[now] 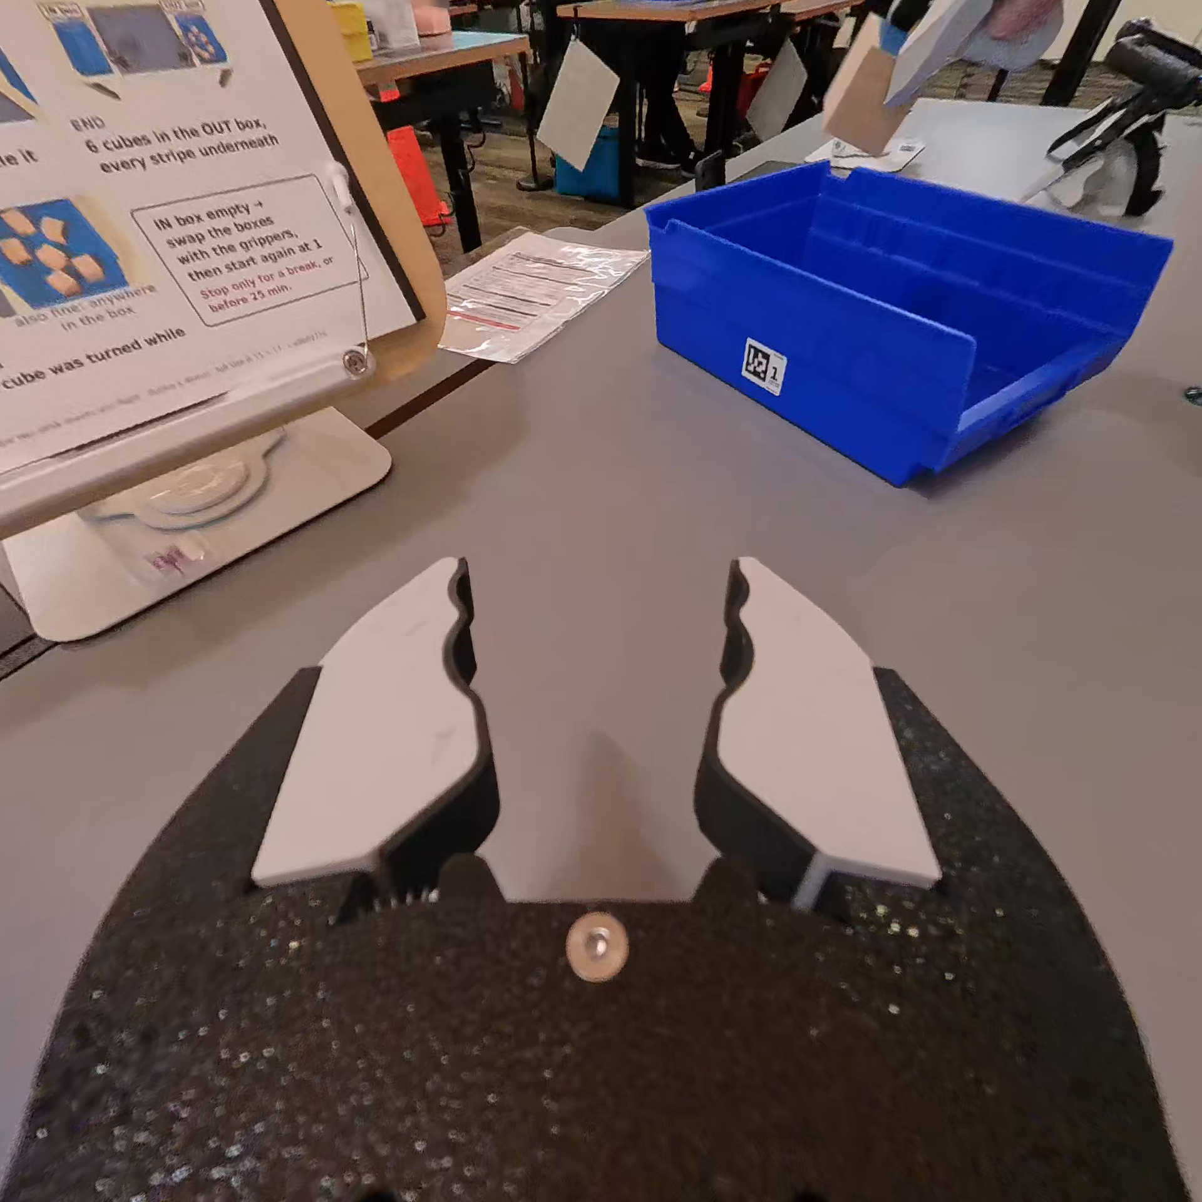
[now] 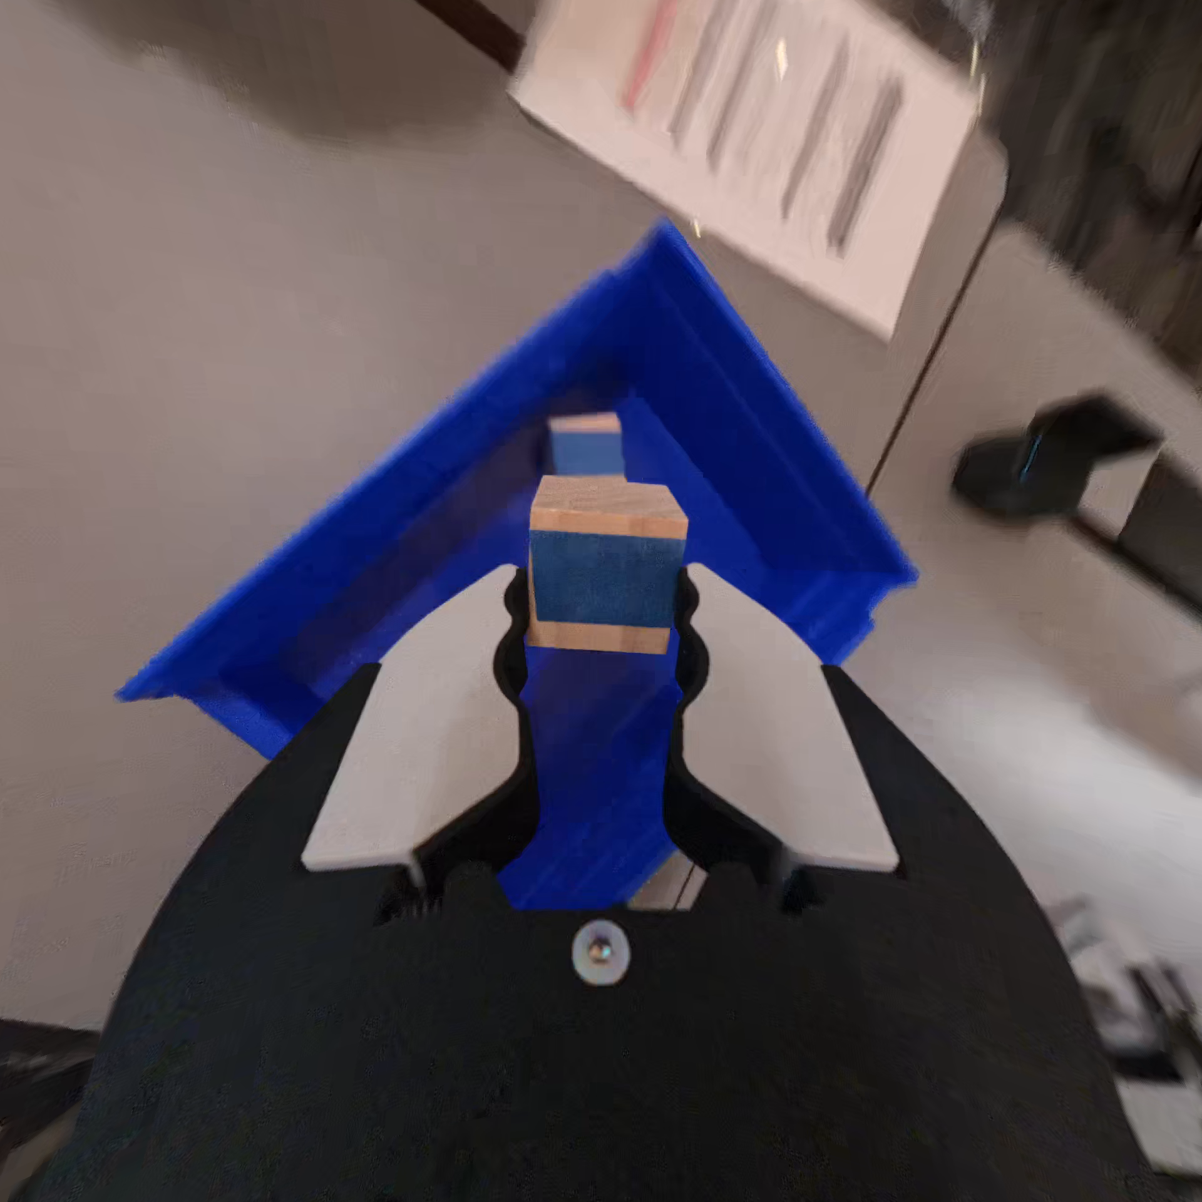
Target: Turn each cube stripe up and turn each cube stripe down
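My right gripper (image 2: pixel 601 575) is shut on a wooden cube (image 2: pixel 605 566), its blue stripe facing the camera, and holds it in the air over the blue bin (image 2: pixel 416 481). A second striped cube (image 2: pixel 585 445) lies in the bin's far corner, its stripe facing sideways towards me. My left gripper (image 1: pixel 598 572) is open and empty, low over the grey table (image 1: pixel 585 468), in front and to the left of the blue bin (image 1: pixel 813 338). In the left wrist view, the held cube (image 1: pixel 862 104) shows blurred at the top right, above the bin.
An instruction board on a white stand (image 1: pixel 195 214) is at the left. A plastic sleeve holding a paper (image 1: pixel 540 293) lies behind the bin near the table edge. A black device (image 1: pixel 1145 84) sits at the far right. More tables stand beyond.
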Demonstrator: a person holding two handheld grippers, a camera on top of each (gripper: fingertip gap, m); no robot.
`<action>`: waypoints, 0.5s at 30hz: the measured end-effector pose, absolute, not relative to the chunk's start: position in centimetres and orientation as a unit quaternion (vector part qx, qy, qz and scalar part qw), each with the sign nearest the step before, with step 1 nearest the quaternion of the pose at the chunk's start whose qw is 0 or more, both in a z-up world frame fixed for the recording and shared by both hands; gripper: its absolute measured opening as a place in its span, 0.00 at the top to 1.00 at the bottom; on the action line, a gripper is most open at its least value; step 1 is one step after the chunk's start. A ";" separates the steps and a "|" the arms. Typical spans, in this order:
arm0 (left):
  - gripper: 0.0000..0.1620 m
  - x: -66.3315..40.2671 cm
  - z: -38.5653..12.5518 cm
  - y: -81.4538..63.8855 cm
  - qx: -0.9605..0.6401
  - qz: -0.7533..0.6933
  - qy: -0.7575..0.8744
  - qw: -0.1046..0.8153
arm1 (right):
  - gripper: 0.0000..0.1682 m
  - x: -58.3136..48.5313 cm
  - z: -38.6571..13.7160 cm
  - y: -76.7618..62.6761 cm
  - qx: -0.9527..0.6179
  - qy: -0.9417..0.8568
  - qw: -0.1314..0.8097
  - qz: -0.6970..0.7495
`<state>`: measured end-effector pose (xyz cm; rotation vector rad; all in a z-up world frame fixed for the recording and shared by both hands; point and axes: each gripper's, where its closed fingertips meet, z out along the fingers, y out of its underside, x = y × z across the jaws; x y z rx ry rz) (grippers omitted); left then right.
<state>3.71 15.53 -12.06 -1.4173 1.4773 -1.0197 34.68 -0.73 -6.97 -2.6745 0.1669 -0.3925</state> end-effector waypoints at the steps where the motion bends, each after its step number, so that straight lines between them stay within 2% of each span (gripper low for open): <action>1: 0.55 3.9 -12.5 15.3 -0.563 -0.403 0.589 0.416 | 0.74 35.9 -7.9 -1.5 -0.968 0.090 0.197 -0.125; 8: 0.57 4.3 -14.4 14.7 -0.564 -0.388 0.599 0.415 | 0.74 40.9 -13.7 -4.6 -0.973 0.194 0.079 -0.101; 15: 0.59 4.3 -15.3 15.1 -0.574 -0.395 0.587 0.413 | 0.74 43.2 -17.8 -3.7 -0.951 0.290 0.088 -0.066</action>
